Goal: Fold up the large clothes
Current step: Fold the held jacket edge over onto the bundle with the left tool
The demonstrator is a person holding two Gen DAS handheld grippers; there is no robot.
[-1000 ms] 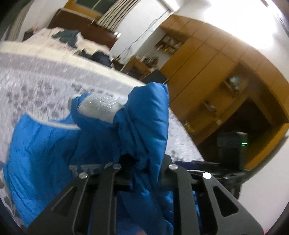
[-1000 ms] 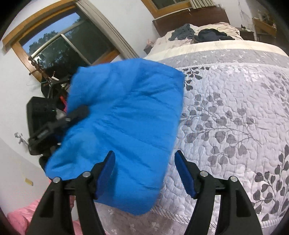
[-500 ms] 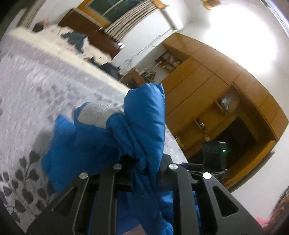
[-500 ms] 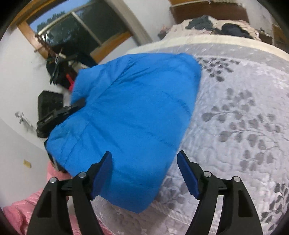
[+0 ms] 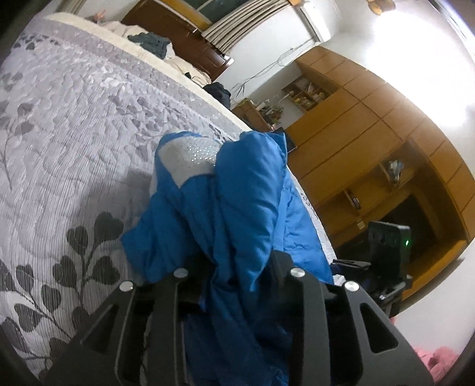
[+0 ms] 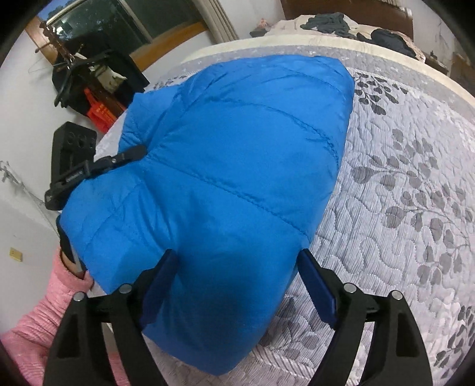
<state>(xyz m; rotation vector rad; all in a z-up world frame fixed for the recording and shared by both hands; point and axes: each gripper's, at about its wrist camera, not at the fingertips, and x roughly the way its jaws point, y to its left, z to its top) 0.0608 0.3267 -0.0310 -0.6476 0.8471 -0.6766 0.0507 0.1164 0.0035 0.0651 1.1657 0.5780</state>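
Observation:
A bright blue puffer jacket (image 5: 249, 202) with a grey sparkly patch (image 5: 187, 157) hangs bunched over the bed. My left gripper (image 5: 237, 264) is shut on a thick fold of it, and the cloth hides the fingertips. In the right wrist view the jacket (image 6: 237, 154) is a wide quilted bundle lying on the bed's near edge. My right gripper (image 6: 237, 279) is open, its blue pads (image 6: 160, 282) standing on either side of the bundle's near end. The left gripper (image 6: 130, 154) shows there too, pinching the jacket's left edge.
The bed's grey leaf-patterned quilt (image 6: 400, 193) stretches right and away. Dark clothes (image 6: 329, 22) lie by the headboard. A wooden wardrobe wall (image 5: 371, 127) and a black device with a green light (image 5: 389, 240) stand beyond the bed. A pink sleeve (image 6: 44, 311) is at lower left.
The left gripper carried the bunched jacket further over the bed, keeping its hold. The right gripper moved in closer, so the bundle now sits between its open fingers.

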